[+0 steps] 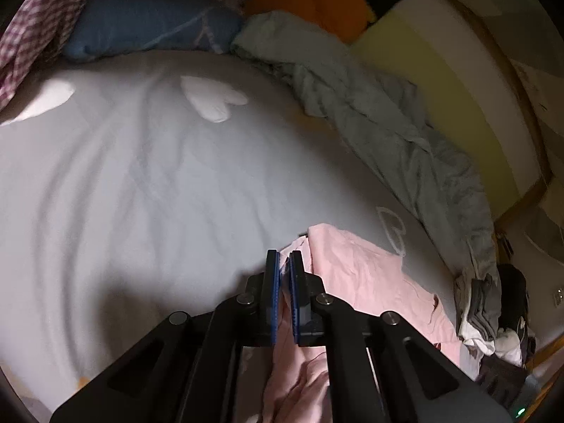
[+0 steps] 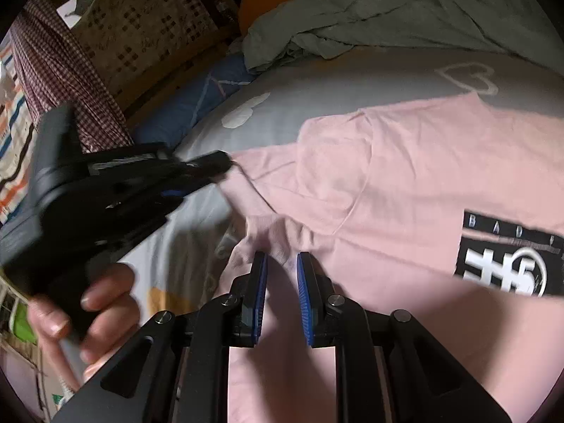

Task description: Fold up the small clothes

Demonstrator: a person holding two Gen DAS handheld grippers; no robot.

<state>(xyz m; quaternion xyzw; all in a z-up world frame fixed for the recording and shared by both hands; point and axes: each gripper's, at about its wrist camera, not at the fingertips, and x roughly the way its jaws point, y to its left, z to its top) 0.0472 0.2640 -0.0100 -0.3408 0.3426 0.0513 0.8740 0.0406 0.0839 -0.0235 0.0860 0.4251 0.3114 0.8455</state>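
Left wrist: left hand-held gripper pinches pink T-shirt edge (right hand-held gripper spread above it).

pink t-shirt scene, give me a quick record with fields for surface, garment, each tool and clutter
surface: grey bed sheet with white heart prints
garment: pink t-shirt, spread out, black printed graphic face up
left tool: shut on a pink t-shirt edge
right tool: open, fingers over the shirt
clutter: crumpled grey-green blanket, blue pillow
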